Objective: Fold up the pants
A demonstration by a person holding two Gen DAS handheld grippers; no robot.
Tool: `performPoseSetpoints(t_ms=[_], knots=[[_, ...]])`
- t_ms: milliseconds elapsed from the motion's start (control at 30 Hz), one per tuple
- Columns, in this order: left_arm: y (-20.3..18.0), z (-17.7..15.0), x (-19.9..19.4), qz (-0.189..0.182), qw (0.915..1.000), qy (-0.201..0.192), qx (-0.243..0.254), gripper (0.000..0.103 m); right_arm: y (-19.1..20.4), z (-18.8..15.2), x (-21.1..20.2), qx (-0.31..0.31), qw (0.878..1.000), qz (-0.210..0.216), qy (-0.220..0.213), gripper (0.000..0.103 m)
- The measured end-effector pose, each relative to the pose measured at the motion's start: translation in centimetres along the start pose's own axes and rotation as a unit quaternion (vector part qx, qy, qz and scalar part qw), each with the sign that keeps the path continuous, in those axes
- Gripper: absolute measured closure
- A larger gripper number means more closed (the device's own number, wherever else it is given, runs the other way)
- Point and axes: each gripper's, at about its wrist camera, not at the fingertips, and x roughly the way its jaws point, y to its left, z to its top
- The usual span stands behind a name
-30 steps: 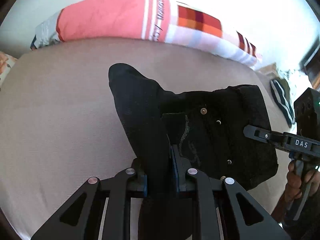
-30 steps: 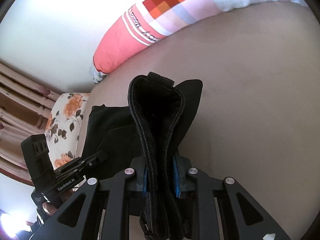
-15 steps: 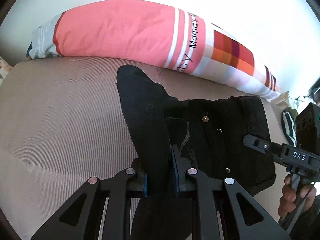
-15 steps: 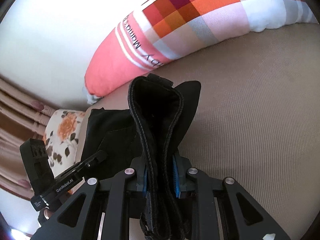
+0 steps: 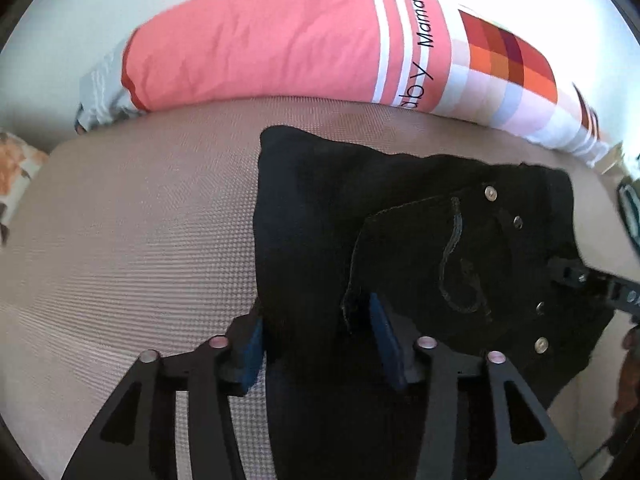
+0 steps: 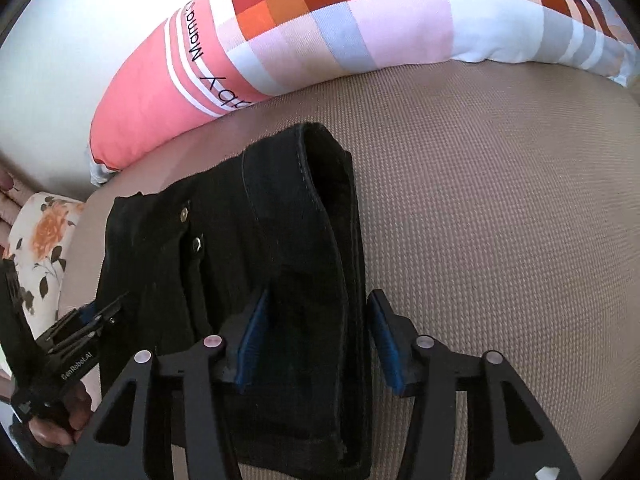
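Note:
Black pants [image 5: 432, 248] lie folded on the beige bed, with metal buttons and a stitched pocket showing. My left gripper [image 5: 316, 324] is open, its blue pads standing either side of the folded leg end, which lies flat between them. In the right wrist view the pants [image 6: 248, 248] lie flat with the waistband edge running forward. My right gripper [image 6: 314, 324] is open, its blue pads apart around the folded edge. The left gripper also shows in the right wrist view [image 6: 80, 328], and the right gripper's tip shows in the left wrist view [image 5: 572, 276].
A long pink, white and checked bolster pillow [image 5: 304, 40] lies along the wall behind the pants, also in the right wrist view [image 6: 320, 28]. A floral pillow [image 6: 44, 240] sits at the left. Beige mattress [image 6: 500, 220] spreads to the right.
Both grippers lowered the folded pants onto the bed and opened. The cloth that stood pinched upright between the jaws now lies flat.

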Motion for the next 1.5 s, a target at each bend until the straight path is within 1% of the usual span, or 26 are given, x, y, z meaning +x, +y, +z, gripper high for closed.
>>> performPoseSetpoints(t_ms=[100, 200, 267, 367, 433, 500, 533, 567, 600, 700, 733, 800, 933, 1000, 1067, 1100, 1267, 1500], knots=[[-0.4, -0.6, -1.1, 0.020, 0.9997, -0.001, 0.010, 0.045, 0.1, -0.7, -1.1, -0.009, 1.000, -0.014, -0.002, 0.055], [-0.5, -1.4, -2.8, 0.032, 0.9993, -0.009, 0.016, 0.037, 0.6, -1.7, -3.1, -0.017, 0.999, -0.023, -0.023, 0.054], [-0.8, -2.3, -4.4, 0.038, 0.9989, -0.019, 0.019, 0.027, 1.5, -2.7, -4.4, -0.029, 0.998, -0.029, -0.040, 0.053], [-1.1, -3.7, -6.9, 0.046, 0.9980, -0.037, 0.023, 0.025, 2.6, -4.7, -6.7, -0.046, 0.996, -0.038, -0.060, 0.053], [-1.5, -4.8, -8.7, 0.056, 0.9970, -0.045, 0.027, 0.024, 3.4, -6.1, -7.9, -0.051, 0.995, -0.044, -0.068, 0.050], [-1.8, -5.9, -10.4, 0.062, 0.9964, -0.051, 0.027, 0.021, 4.4, -7.4, -8.9, -0.054, 0.995, -0.047, -0.073, 0.041], [-1.9, -6.4, -11.1, 0.062, 0.9963, -0.053, 0.026, 0.020, 4.8, -8.1, -9.3, -0.057, 0.994, -0.051, -0.077, 0.040], [-2.0, -7.1, -12.1, 0.061, 0.9961, -0.059, 0.024, 0.020, 5.4, -8.9, -9.9, -0.065, 0.993, -0.055, -0.081, 0.038], [-2.0, -7.5, -12.8, 0.063, 0.9958, -0.063, 0.022, 0.019, 5.8, -9.5, -10.3, -0.069, 0.992, -0.059, -0.083, 0.034], [-2.2, -8.9, -15.3, 0.063, 0.9951, -0.075, 0.013, 0.019, 7.2, -11.3, -11.5, -0.080, 0.989, -0.075, -0.094, 0.027], [-2.2, -9.3, -16.0, 0.067, 0.9945, -0.080, 0.008, 0.019, 7.3, -11.7, -11.9, -0.084, 0.989, -0.077, -0.097, 0.027], [-2.2, -10.1, -17.4, 0.077, 0.9930, -0.090, 0.003, 0.019, 8.1, -12.4, -12.6, -0.091, 0.986, -0.086, -0.106, 0.022], [-2.1, -11.2, -19.1, 0.093, 0.9904, -0.103, -0.003, 0.018, 9.7, -14.1, -13.6, -0.108, 0.981, -0.099, -0.124, 0.017], [-1.9, -11.6, -19.6, 0.090, 0.9904, -0.104, -0.011, 0.018, 10.5, -14.8, -13.9, -0.121, 0.978, -0.106, -0.131, 0.015], [-1.6, -12.0, -19.9, 0.087, 0.9908, -0.102, -0.018, 0.017, 11.2, -15.5, -14.1, -0.130, 0.975, -0.119, -0.136, 0.013], [-1.5, -12.1, -20.0, 0.087, 0.9909, -0.101, -0.020, 0.017, 11.3, -15.7, -14.2, -0.132, 0.975, -0.117, -0.137, 0.012], [-1.4, -12.6, -20.2, 0.093, 0.9905, -0.098, -0.023, 0.017, 11.4, -16.4, -14.0, -0.121, 0.979, -0.108, -0.126, 0.011], [-1.5, -13.4, -20.0, 0.096, 0.9910, -0.091, -0.022, 0.017, 11.8, -17.3, -13.5, -0.126, 0.979, -0.109, -0.114, 0.011]])
